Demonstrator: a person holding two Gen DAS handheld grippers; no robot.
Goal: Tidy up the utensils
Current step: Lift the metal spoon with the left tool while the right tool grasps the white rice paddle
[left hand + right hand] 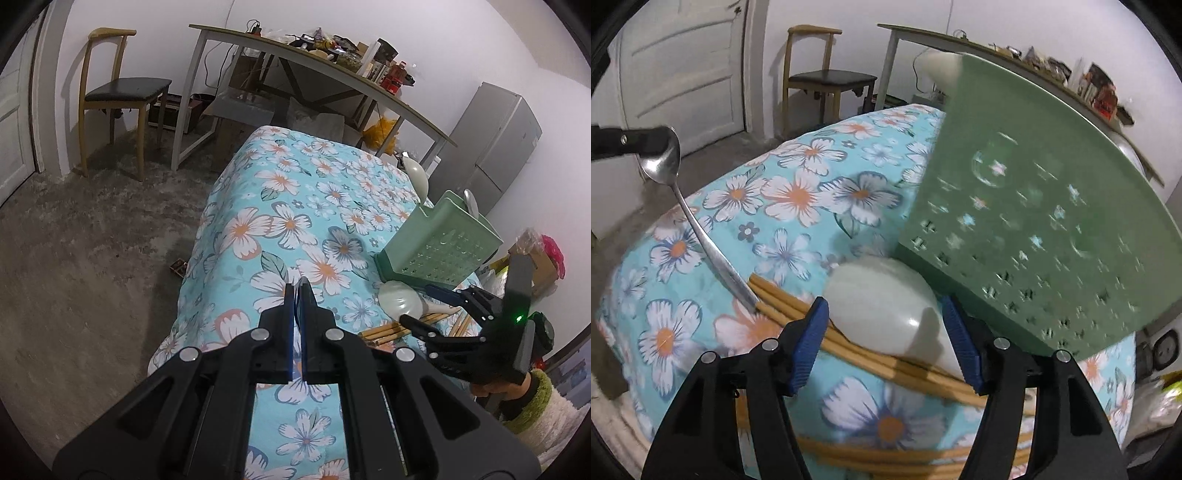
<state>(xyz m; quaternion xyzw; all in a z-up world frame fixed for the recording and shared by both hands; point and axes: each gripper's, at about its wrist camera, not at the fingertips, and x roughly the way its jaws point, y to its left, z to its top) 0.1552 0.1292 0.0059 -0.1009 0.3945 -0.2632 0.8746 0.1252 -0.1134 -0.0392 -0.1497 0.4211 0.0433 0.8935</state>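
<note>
My left gripper [298,291] is shut on a metal spoon [670,173], pinched at its bowl. In the right wrist view that gripper [652,142] enters from the left, and the spoon's handle slopes down onto several bamboo chopsticks [798,306]. My right gripper [884,306] is open, with the blue pads on either side of a pale ceramic spoon [882,295] that lies across the chopsticks. A green perforated utensil holder [1034,206] stands tilted right behind it. From the left wrist view, the right gripper [424,308] sits over the ceramic spoon [400,299] below the holder [439,240].
The floral blue cloth [295,206] covers the work table. Another pale ceramic spoon [417,171] lies beyond the holder. A cluttered long table [332,70], a wooden chair [118,92] and a grey cabinet [495,147] stand beyond, with a white door [683,66] to the left.
</note>
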